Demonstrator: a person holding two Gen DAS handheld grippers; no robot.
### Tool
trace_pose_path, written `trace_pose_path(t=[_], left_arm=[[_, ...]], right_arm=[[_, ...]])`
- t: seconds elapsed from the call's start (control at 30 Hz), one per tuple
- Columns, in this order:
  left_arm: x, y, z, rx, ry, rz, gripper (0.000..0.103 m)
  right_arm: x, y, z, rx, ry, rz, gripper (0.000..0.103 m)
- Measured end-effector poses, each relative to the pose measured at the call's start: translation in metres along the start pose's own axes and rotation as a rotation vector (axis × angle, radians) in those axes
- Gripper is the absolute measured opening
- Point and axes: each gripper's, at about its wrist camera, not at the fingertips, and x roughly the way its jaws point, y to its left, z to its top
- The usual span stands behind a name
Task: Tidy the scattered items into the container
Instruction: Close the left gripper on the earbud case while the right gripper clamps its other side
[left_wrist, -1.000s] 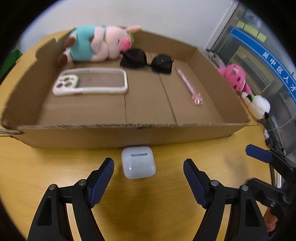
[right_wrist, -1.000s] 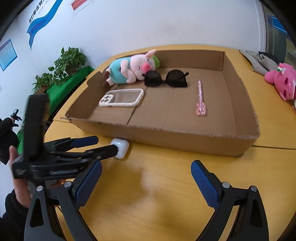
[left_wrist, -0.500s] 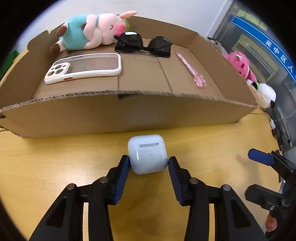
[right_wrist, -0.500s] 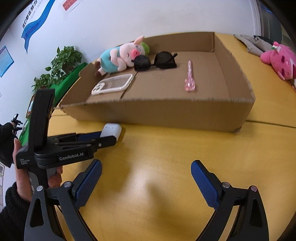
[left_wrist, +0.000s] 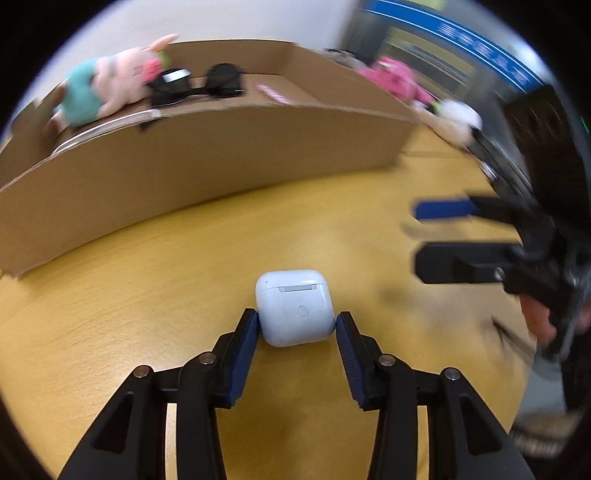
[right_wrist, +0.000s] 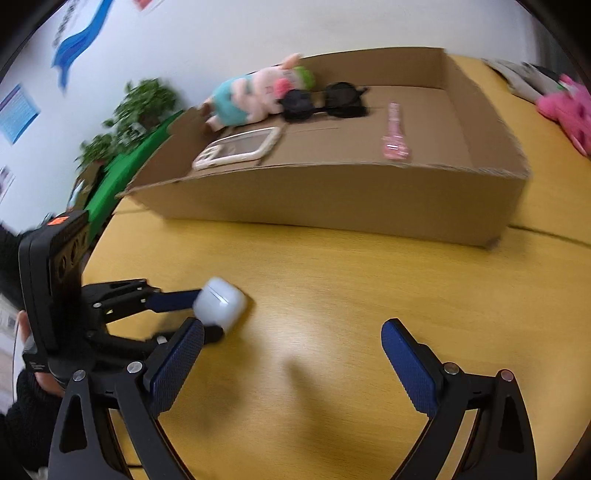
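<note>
The yellow wooden table (right_wrist: 332, 369) carries a wide, shallow brown cardboard box (right_wrist: 332, 199) along its far edge. In the box lie a pink plush pig in a teal shirt (right_wrist: 255, 96) at the back left corner, a white-framed phone case (right_wrist: 240, 147) in front of it, black sunglasses (right_wrist: 325, 101) beside the pig and a pink pen (right_wrist: 395, 129) towards the right wall. My right claw (right_wrist: 291, 354) hangs over bare table, jaws spread wide, holding nothing. My left claw (left_wrist: 295, 334) clamps the small white glossy earbud case (left_wrist: 295, 306) by its sides, near the table's front edge, well apart from the box.
</note>
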Motion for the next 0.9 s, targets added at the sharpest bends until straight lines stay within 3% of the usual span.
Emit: trace_pose_path(t=[0.17, 0.37, 0.47, 0.6, 0.67, 0.73, 0.9], left_arm=[[-0.004, -0.018, -0.016, 0.250, 0.056, -0.095, 0.043], [-0.008, -0.020, -0.023, 0.388, 0.085, -0.144, 0.043], [-0.009, -0.026, -0.030, 0.479, 0.083, -0.123, 0.043], [-0.010, -0.027, -0.032, 0.516, 0.081, -0.141, 0.043], [-0.011, -0.026, -0.033, 0.526, 0.076, -0.141, 0.043], [-0.011, -0.028, -0.035, 0.546, 0.071, -0.125, 0.043], [-0.011, -0.032, -0.037, 0.578, 0.061, -0.099, 0.044]], right_arm=[[0.020, 0.027, 0.004, -0.158, 0.120, 0.092, 0.098], [0.045, 0.055, -0.004, -0.281, 0.242, 0.180, 0.089], [0.054, 0.063, -0.009, -0.321, 0.295, 0.203, 0.083], [0.061, 0.070, -0.010, -0.366, 0.336, 0.201, 0.073], [0.062, 0.075, -0.012, -0.389, 0.348, 0.203, 0.055], [0.063, 0.079, -0.013, -0.400, 0.349, 0.193, 0.046], [0.063, 0.081, -0.018, -0.385, 0.329, 0.182, 0.046]])
